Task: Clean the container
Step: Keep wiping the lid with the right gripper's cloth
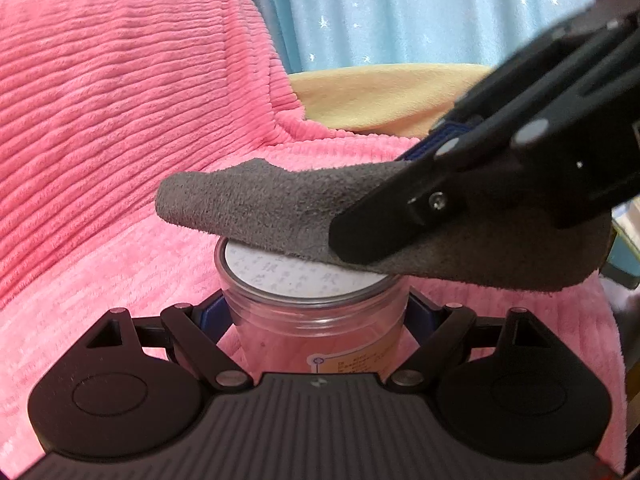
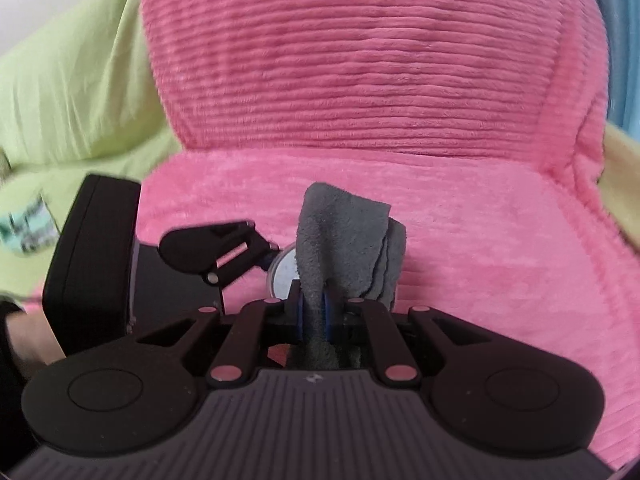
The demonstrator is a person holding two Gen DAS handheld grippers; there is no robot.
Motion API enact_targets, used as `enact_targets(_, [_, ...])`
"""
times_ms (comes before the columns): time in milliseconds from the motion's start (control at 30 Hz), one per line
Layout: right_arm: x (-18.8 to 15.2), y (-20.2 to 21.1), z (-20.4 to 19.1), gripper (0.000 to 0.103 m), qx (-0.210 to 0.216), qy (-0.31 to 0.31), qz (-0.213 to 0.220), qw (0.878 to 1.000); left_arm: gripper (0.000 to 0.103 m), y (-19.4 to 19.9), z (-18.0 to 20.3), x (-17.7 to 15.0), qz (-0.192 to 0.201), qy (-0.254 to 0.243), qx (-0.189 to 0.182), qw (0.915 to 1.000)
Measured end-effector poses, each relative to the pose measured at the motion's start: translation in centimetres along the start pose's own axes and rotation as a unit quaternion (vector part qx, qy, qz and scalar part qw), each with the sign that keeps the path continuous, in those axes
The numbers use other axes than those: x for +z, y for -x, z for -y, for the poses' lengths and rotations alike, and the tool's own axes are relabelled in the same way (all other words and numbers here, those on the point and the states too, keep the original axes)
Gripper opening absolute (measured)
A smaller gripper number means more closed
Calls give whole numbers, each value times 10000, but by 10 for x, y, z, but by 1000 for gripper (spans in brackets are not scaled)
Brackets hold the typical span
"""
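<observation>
A clear plastic container with a white printed lid stands upright between the fingers of my left gripper, which is shut on its sides. My right gripper is shut on a folded grey cloth. In the left wrist view the right gripper comes in from the upper right and the grey cloth lies on top of the lid, covering its right part. In the right wrist view only a sliver of the lid shows beside the cloth.
A pink ribbed plush blanket covers the seat and backrest behind the container. A yellow cushion and a light blue starred curtain are behind. Green fabric lies to the left in the right wrist view.
</observation>
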State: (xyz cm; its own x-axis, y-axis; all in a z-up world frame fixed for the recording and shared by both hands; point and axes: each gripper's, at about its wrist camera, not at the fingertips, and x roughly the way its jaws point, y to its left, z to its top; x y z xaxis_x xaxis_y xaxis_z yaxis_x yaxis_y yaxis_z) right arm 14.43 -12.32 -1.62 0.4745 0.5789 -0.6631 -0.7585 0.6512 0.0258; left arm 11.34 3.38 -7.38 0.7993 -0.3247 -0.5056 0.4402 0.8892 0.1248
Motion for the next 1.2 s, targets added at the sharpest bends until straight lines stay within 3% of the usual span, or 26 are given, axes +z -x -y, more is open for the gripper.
enact_targets(233, [8, 1, -12, 8, -231, 266, -349, 9988, 86, -4, 2, 2, -2, -88, 42, 10000])
enact_targets(433, [7, -8, -9, 7, -509, 146, -16, 9986, 86, -4, 2, 2, -14, -57, 65, 10000])
enact_targets(567, [3, -12, 0, 8, -181, -217, 365, 9989, 86, -4, -1, 2, -15, 66, 23, 10000])
enact_targets(767, [-3, -4, 14, 8, 360, -488, 352, 9975, 86, -3, -3, 1, -12, 109, -24, 9999])
enact_targets(1033, [-1, -3, 7, 7, -214, -169, 239, 9993, 86, -4, -5, 1, -22, 129, -45, 9999])
enact_targets(1133, [0, -9, 6, 7, -287, -234, 409, 9985, 86, -4, -4, 2, -27, 120, -26, 9999])
enact_targets(1200, [-1, -11, 8, 8, -93, -351, 515, 9980, 86, -4, -4, 1, -30, 136, -30, 9999])
